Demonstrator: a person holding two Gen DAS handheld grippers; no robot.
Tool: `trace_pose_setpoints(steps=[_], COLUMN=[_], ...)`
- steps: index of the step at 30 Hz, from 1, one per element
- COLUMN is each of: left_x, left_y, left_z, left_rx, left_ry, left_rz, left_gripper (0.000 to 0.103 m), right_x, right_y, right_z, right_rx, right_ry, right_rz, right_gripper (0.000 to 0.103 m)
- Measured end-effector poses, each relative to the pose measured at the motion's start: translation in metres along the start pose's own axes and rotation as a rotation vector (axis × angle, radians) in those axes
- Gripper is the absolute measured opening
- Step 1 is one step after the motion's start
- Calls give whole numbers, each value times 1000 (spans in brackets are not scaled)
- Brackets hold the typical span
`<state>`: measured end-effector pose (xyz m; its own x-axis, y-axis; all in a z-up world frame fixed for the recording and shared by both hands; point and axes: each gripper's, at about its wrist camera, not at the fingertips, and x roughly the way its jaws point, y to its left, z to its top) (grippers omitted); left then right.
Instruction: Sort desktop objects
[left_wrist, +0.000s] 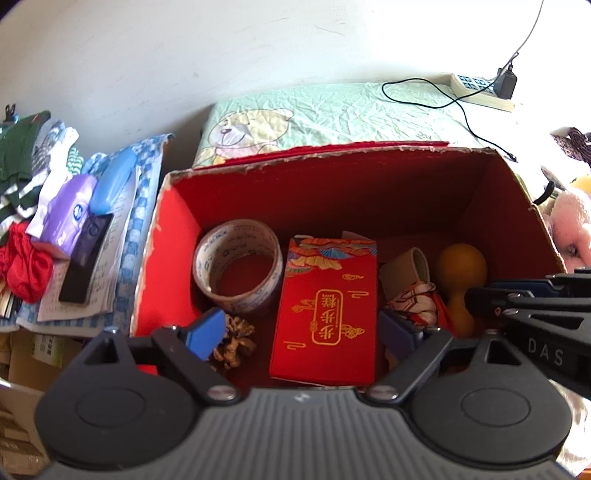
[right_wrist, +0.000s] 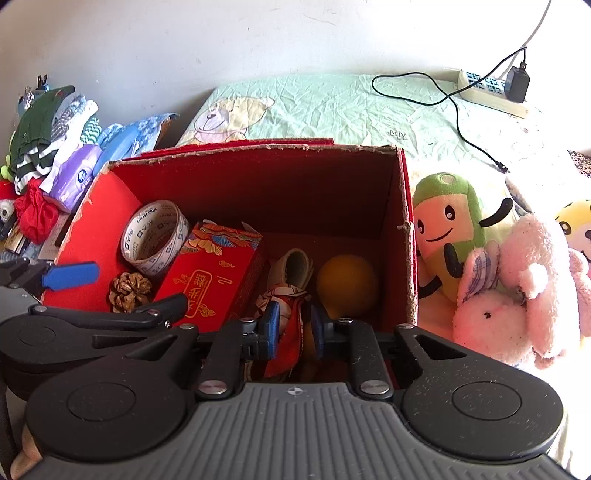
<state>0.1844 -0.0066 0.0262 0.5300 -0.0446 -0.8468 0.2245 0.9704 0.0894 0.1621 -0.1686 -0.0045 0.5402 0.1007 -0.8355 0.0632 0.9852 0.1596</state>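
1. Cardboard box (right_wrist: 406, 236), red-lined, stands open-topped on the green bedsheet (right_wrist: 332, 107); it serves as the collection bin, so I hold both grippers over its near edge.
2. Red packet box (left_wrist: 325, 310) lies flat in the middle of the floor, dividing the space left and right.
3. Tape roll (left_wrist: 238, 266) leans against the left wall, apparently to save floor area.
4. Yellow gourd (right_wrist: 345, 282) rests in the right corner, where the walls should stop it rolling.
5. Red-and-white cloth (right_wrist: 288, 317) sits between packet box and gourd.
6. Right gripper (right_wrist: 293, 328): jaws narrowed around the cloth; whether the pads actually clamp it I cannot tell.
7. Left gripper (left_wrist: 306, 330): jaws spread wide, empty, straddling the packet box.
8. Pine cone (right_wrist: 131, 291) occupies the near-left corner.
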Motion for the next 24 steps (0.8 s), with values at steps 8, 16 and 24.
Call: trace_pose_setpoints(steps=[8, 16, 24], left_x=[2, 4, 4], left_y=[3, 5, 8], left_z=[-4, -5, -2], left_rx=[-5, 17, 49], left_ry=[19, 60, 73], left_rz=[20, 1, -43], left_gripper=[93, 97, 101], right_x=[0, -4, -12], right_y=[8, 11, 13], right_z=[-8, -17, -22], right_rx=[31, 105, 188], right_ry=[-46, -60, -91], right_rz=[-43, -98, -153], right_gripper=[20, 21, 21])
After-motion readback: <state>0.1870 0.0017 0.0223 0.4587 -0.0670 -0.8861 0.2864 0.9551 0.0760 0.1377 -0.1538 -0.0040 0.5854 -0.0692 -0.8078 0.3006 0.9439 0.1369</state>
